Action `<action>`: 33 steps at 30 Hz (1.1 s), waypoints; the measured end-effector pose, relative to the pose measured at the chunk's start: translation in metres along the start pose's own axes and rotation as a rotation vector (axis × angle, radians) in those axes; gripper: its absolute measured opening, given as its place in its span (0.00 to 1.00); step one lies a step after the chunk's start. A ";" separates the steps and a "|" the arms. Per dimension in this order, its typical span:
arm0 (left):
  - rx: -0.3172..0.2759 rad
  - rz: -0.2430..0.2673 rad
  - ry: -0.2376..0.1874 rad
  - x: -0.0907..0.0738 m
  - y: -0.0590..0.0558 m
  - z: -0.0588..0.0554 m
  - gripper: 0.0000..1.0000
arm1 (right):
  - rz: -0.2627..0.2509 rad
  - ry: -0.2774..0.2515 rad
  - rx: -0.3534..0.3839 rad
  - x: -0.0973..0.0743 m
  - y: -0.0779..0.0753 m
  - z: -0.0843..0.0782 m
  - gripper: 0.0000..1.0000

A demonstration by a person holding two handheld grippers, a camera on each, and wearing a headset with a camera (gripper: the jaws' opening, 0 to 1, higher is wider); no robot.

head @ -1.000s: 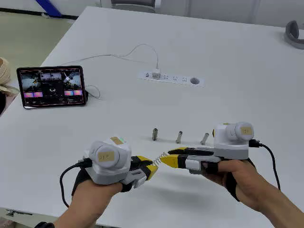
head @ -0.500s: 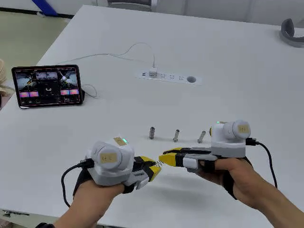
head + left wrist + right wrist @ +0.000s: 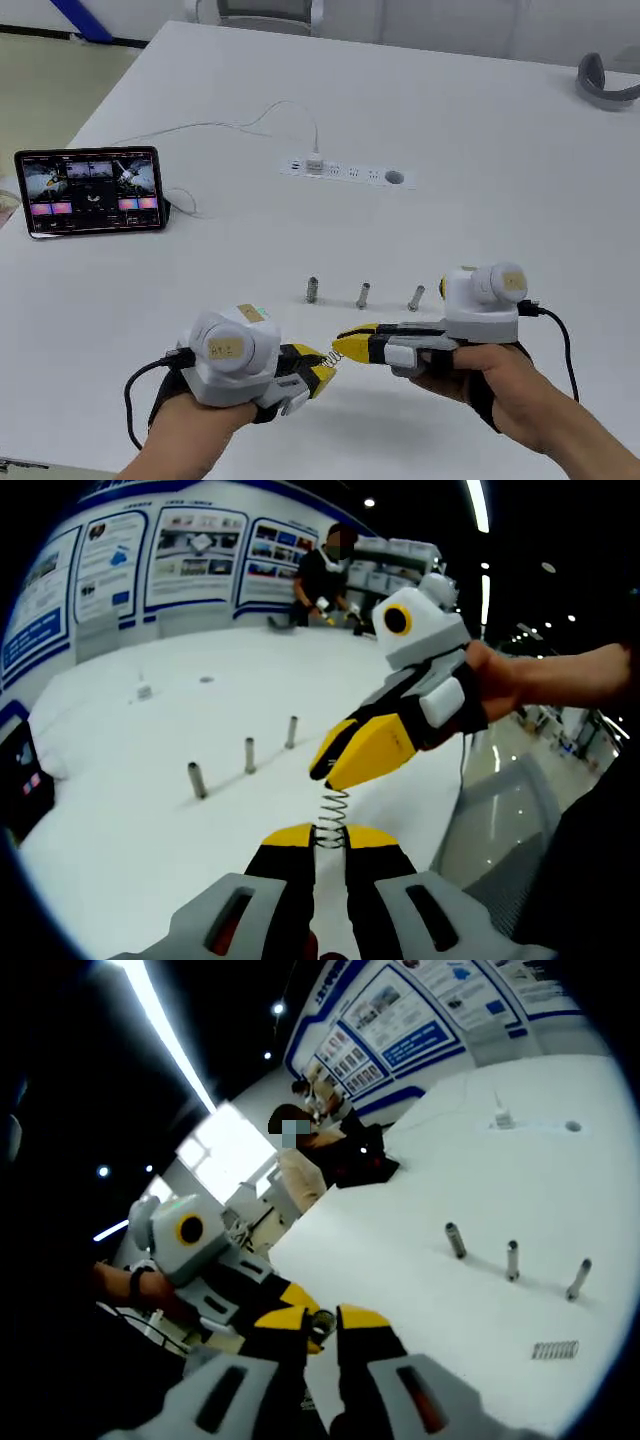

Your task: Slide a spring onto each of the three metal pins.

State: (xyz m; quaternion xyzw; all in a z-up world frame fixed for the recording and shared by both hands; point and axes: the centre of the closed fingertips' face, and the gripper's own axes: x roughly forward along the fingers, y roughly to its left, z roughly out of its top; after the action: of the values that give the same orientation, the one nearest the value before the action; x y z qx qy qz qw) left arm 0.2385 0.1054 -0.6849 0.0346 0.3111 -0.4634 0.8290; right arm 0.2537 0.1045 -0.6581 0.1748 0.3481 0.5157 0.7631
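Note:
Three short metal pins stand upright in a row on the white table: left pin (image 3: 312,290), middle pin (image 3: 363,295), right pin (image 3: 416,297), all bare. In front of them a small spring (image 3: 330,812) spans between my two grippers. My left gripper (image 3: 320,365) is shut on the spring's near end (image 3: 328,836). My right gripper (image 3: 340,347) meets it tip to tip and pinches the far end (image 3: 321,1326). The pins (image 3: 512,1259) stand beyond the right gripper's jaws. A second spring (image 3: 555,1349) lies loose on the table near the right pin (image 3: 578,1278).
A white power strip (image 3: 345,172) with a plugged cable lies behind the pins. A tablet (image 3: 90,190) showing camera feeds sits at the left. A grey curved object (image 3: 600,85) rests at the far right. The table's front edge is just below my hands.
The two grippers have closed in on each other, so the spring between them shows shorter. The head camera has shifted, and the pins stay put.

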 end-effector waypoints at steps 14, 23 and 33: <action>0.053 -0.060 0.002 0.010 -0.012 0.010 0.09 | -0.024 0.098 -0.138 -0.009 0.006 0.007 0.12; 0.096 -0.097 -0.006 0.012 -0.016 0.018 0.09 | -0.025 0.227 -0.279 -0.016 0.006 0.007 0.12; 0.156 -0.133 0.003 0.016 -0.025 0.022 0.09 | 0.019 0.368 -0.410 -0.024 0.008 0.002 0.13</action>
State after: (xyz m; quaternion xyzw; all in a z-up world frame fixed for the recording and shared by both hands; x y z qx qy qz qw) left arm 0.2355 0.0720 -0.6699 0.0794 0.2770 -0.5400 0.7908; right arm 0.2440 0.0863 -0.6433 -0.0766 0.3676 0.6056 0.7015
